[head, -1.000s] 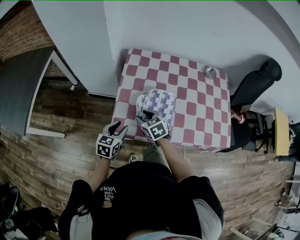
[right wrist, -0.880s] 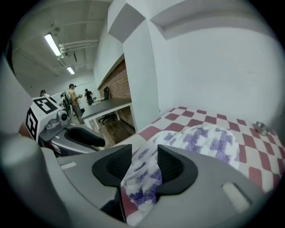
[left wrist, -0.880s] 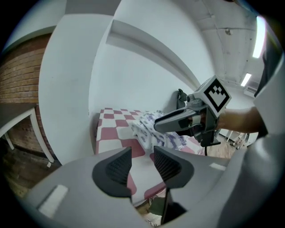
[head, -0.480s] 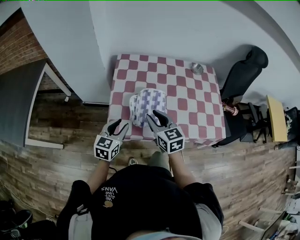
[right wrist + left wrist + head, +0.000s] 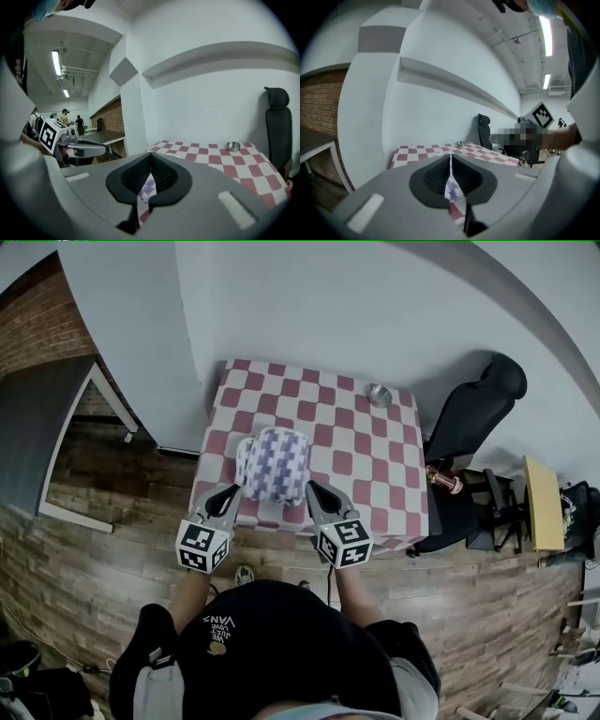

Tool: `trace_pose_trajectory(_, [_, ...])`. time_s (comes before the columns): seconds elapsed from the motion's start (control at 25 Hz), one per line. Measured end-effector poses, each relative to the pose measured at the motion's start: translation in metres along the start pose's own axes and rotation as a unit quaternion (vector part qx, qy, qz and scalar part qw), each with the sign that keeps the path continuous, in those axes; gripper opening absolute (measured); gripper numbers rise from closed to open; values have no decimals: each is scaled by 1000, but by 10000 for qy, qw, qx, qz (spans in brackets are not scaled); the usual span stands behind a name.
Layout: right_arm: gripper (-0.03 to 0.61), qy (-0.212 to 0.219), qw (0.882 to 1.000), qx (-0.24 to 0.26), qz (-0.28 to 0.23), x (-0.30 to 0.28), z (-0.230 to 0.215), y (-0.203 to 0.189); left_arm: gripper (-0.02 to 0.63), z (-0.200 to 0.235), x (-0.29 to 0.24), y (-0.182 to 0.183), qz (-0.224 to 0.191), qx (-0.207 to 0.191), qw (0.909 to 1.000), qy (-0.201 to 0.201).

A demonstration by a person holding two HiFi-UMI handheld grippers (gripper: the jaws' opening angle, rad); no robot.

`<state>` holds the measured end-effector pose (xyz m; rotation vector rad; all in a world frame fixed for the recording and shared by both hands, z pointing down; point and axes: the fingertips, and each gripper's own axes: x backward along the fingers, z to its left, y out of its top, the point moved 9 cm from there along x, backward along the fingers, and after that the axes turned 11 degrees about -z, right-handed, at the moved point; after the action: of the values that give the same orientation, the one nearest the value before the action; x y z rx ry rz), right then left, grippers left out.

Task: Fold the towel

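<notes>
Left tongs (image 5: pixel 232 493) and right tongs (image 5: pixel 315 489), just closed, each tight on the towel (image 5: pixel 275 463) edge

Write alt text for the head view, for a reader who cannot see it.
From above: a person's left gripper and right gripper, jaws just closed, pinch the near corners of a purple-checked towel on a red-and-white checked table. A metal bowl sits near the far edge; a black chair stands beside the table.
</notes>
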<state>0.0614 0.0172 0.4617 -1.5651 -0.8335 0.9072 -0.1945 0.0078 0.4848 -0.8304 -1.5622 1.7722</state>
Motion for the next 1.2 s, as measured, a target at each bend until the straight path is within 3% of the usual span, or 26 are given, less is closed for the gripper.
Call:
trace_pose_trajectory(0.32, [6, 382, 9983, -178, 394, 40, -36, -11, 3, -58, 4, -2, 6, -89, 9988, 490])
trace_pose_trajectory(0.6, [5, 575, 9968, -212, 517, 72, -60, -15, 3, -104, 10, -2, 30, -191, 9975, 682])
trace_pose_trajectory(1.2, [5, 940, 9928, -50, 735, 111, -96, -25, 3, -165, 18, -15, 188, -301, 9919, 1219])
